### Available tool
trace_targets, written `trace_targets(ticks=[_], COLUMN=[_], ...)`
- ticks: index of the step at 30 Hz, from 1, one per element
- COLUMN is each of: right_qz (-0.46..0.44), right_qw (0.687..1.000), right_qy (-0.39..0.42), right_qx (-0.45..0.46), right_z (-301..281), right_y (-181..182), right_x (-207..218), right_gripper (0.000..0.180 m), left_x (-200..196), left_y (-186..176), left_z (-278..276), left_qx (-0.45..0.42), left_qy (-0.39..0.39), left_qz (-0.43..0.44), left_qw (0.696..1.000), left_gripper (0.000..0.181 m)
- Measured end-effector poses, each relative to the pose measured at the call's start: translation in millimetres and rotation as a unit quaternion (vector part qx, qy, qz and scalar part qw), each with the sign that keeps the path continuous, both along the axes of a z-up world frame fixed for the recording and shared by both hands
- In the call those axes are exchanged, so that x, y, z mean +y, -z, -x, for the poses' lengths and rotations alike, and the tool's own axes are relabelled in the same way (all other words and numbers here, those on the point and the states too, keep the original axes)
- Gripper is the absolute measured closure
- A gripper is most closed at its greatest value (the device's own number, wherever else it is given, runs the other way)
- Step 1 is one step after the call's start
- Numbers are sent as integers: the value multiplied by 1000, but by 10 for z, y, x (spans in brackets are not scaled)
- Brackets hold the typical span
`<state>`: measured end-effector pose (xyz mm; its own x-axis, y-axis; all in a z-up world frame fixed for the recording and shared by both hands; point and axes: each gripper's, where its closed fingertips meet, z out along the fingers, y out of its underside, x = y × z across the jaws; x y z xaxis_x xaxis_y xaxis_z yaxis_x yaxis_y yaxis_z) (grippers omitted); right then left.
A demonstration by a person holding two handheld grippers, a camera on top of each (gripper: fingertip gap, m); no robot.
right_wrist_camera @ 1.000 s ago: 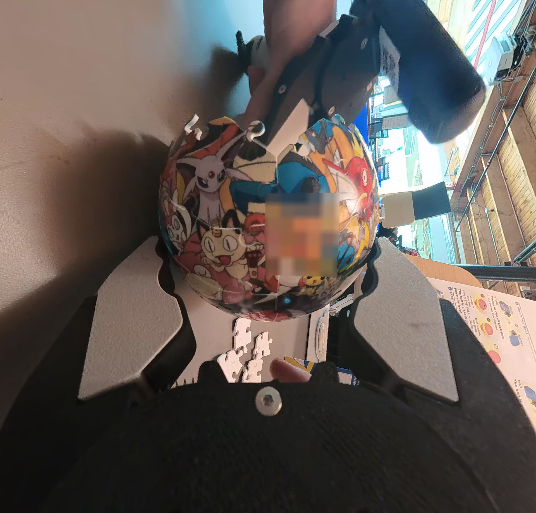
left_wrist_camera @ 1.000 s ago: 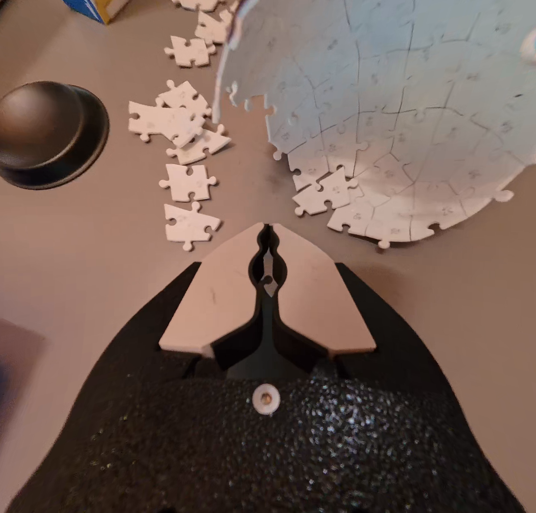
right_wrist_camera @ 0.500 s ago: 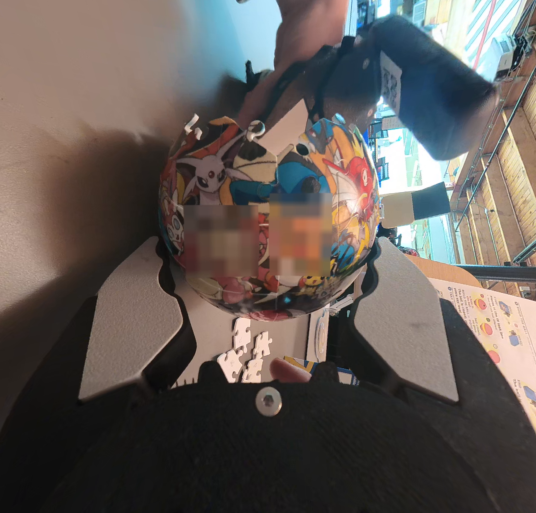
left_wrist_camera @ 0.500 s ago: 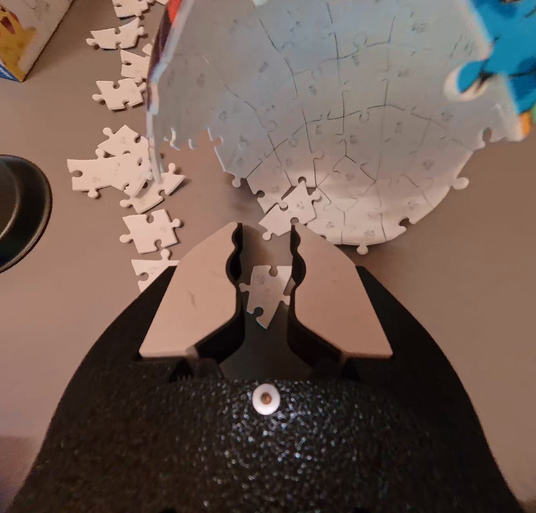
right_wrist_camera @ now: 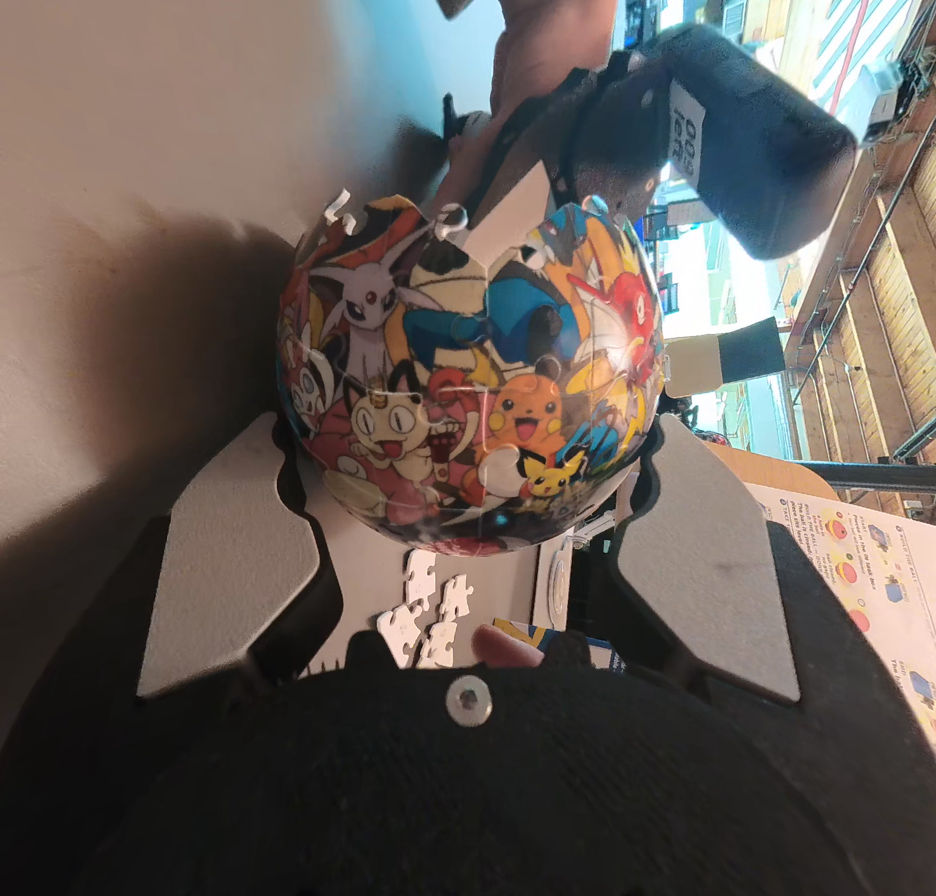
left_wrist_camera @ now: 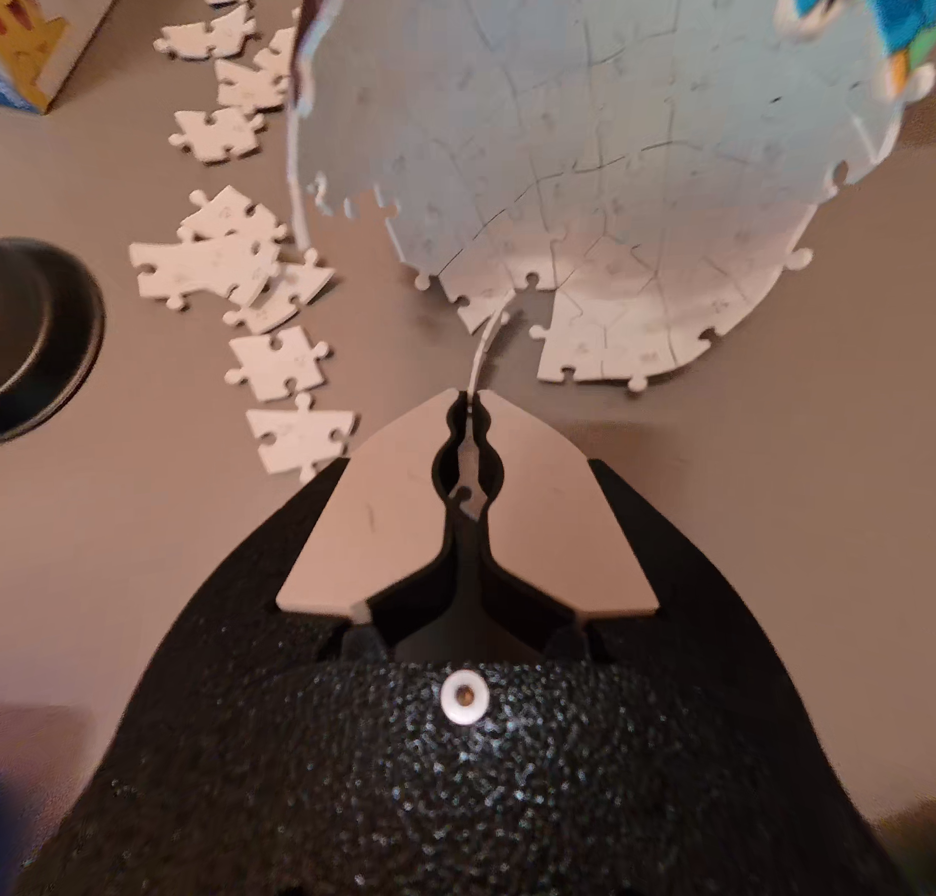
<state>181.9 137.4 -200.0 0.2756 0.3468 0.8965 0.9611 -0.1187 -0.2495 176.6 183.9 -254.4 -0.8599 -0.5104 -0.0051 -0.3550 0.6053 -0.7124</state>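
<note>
My right gripper point(right_wrist_camera: 468, 431) is shut on a colourful cartoon-printed puzzle ball point(right_wrist_camera: 471, 375), one finger on each side, holding it off the table. The left wrist view looks into the ball's open side, at its white inner face point(left_wrist_camera: 582, 137) with a jagged rim. My left gripper point(left_wrist_camera: 468, 394) is shut on a white puzzle piece point(left_wrist_camera: 481, 355) held edge-on; its far end touches the rim at a notch. The left gripper point(right_wrist_camera: 658, 162) and a hand point(right_wrist_camera: 547, 50) also show beyond the ball in the right wrist view.
Several loose white puzzle pieces point(left_wrist_camera: 276, 362) lie on the grey table point(left_wrist_camera: 709, 466) left of the ball; some show under it point(right_wrist_camera: 425, 613). A black round object point(left_wrist_camera: 45, 334) sits far left, a printed box point(left_wrist_camera: 30, 35) top left. A printed sheet point(right_wrist_camera: 861, 593) lies right. Between my left fingertips and the black round object point(left_wrist_camera: 45, 334) there is roughly 15 cm.
Half a second ago my left gripper was open with the piece lying flat between its fingers. Now it is shut on the piece edge-on. The right gripper and ball have barely moved.
</note>
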Motion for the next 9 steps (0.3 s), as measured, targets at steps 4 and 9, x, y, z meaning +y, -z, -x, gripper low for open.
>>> trace_targets(ticks=[4,9], right_qz=[-1,-1], right_qw=[1000,1000], right_qy=[1,1], right_qx=[2,3], right_z=[-4,-1], right_y=[1,2], right_x=[-3,3], right_gripper=[53,53], left_x=[292,445], left_y=[-64,-157], left_z=[31,243], left_qx=[8,151], left_qy=[-83,-272], left_qz=[-23,85], left_qw=[996,947], left_gripper=[180,180])
